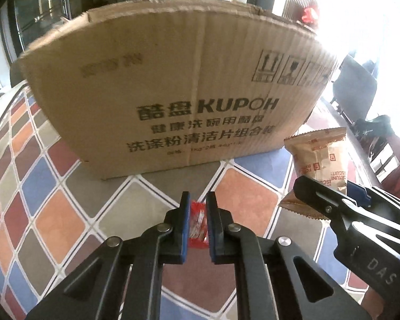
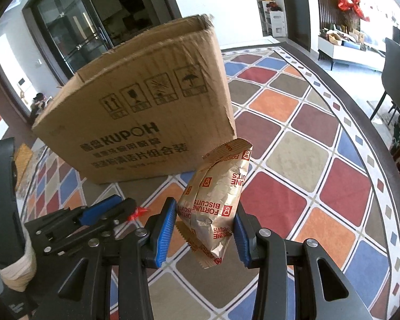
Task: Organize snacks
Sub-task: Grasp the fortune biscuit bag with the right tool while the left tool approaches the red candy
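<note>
Red and shiny, the small snack packet (image 1: 198, 222) sits pinched between the blue pads of the left gripper (image 1: 198, 205), whose jaws are almost together on it. Its long axis runs along the fingers, away from the gripper and toward the cardboard box (image 1: 173, 88) that stands just ahead. Beside it, on its right, the right gripper (image 2: 204, 222) holds a golden Fortune Biscuits packet (image 2: 216, 200) at medium width, with the pads pressing both sides of the packet. This packet stands nearly upright, its crimped top end pointing up and forward toward the near right corner of the box. The box has an open top; from these views I cannot tell what is inside. Both grippers are above a tablecloth (image 2: 293, 160) with coloured squares. Between the grippers and the box nothing stands. Beyond the table's far right edge is a dark chair (image 2: 397, 74).
</note>
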A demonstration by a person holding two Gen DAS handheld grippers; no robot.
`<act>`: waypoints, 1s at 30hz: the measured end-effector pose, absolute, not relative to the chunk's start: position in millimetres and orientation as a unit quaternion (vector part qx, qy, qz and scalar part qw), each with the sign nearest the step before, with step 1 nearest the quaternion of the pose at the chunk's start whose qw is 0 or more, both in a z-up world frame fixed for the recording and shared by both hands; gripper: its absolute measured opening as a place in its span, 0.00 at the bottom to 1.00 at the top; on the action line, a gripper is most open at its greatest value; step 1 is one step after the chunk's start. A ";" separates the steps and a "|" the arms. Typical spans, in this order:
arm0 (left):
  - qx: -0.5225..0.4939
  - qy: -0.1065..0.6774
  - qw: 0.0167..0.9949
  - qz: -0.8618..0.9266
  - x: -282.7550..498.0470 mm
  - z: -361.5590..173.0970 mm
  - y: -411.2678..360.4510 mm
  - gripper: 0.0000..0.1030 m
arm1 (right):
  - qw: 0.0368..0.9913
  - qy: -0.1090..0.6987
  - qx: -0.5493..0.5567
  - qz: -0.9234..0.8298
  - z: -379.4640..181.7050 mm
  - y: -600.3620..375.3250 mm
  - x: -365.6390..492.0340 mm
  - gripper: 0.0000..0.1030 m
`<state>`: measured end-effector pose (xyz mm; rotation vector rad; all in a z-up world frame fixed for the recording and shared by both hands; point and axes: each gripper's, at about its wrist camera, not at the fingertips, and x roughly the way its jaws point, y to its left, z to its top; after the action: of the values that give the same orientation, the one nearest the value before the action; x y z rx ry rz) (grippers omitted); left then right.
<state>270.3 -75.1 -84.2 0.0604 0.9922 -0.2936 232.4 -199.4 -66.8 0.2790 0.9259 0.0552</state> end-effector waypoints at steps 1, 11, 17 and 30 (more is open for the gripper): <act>0.029 0.473 0.869 -0.140 268.2 -82.9 -73.6 0.12 | 0.886 0.443 0.133 0.028 -65.0 -198.4 230.9 0.41; -0.001 0.482 0.861 -0.162 243.4 -90.1 -47.5 0.20 | 0.882 0.453 0.125 0.038 -69.0 -189.4 216.8 0.41; 0.032 0.482 0.858 -0.177 244.4 -98.3 -53.4 0.34 | 0.878 0.461 0.122 0.040 -76.6 -185.2 210.3 0.41; 0.169 0.473 0.839 -0.210 259.3 -115.9 -97.4 0.34 | 0.872 0.475 0.113 0.026 -84.3 -184.1 207.6 0.41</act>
<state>259.3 -97.4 -115.9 0.3581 0.9998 -0.4436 207.6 -184.1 -84.3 0.2371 0.9917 0.0551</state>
